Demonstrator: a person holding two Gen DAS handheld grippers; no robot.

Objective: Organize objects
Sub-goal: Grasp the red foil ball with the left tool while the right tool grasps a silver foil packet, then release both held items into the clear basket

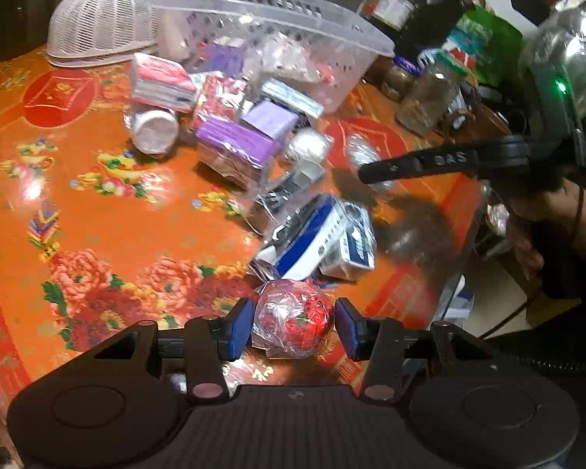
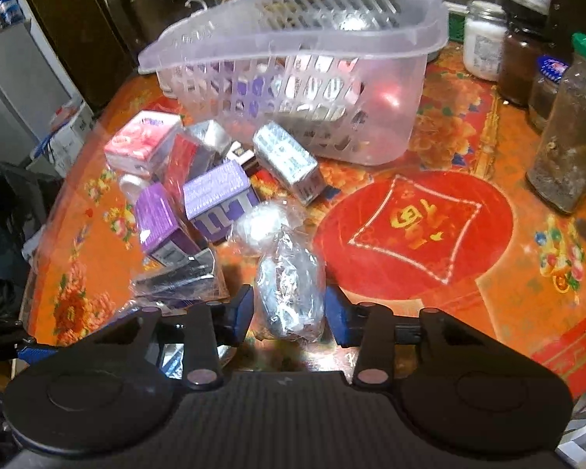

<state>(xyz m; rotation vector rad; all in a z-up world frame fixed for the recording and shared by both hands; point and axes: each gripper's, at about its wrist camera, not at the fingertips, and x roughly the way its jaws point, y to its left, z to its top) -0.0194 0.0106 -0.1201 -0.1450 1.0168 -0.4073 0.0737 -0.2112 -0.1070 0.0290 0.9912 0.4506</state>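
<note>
My left gripper [image 1: 293, 322] has its blue pads set either side of a red foil ball [image 1: 293, 318] in a loose clear wrap; the left pad looks to be touching the wrap, the right pad stands just off it, so I can't tell if I truly have it or merely straddle it. My right gripper [image 2: 287, 314] likewise brackets a silver ball [image 2: 289, 293] in crinkled plastic, pads close on both sides, and whether it is clamped I cannot tell either. Both balls sit near the table's [image 2: 429, 226] near edge. The risk I see is slippery film: if I close on the wrap and not the ball, it may squirt out and roll off that edge. Just beyond lies the heap of boxes [image 2: 215, 195] and another wrapped ball [image 2: 259, 226], touching one another, so a sweep forward could scatter them. The basket [image 2: 293, 58] stands further back toward the far edge, tilted with one end raised; dropping things in hard might tip it. The jars [image 2: 566, 136] along the right edge are well apart, but my right arm swinging wide could clip them.
</note>
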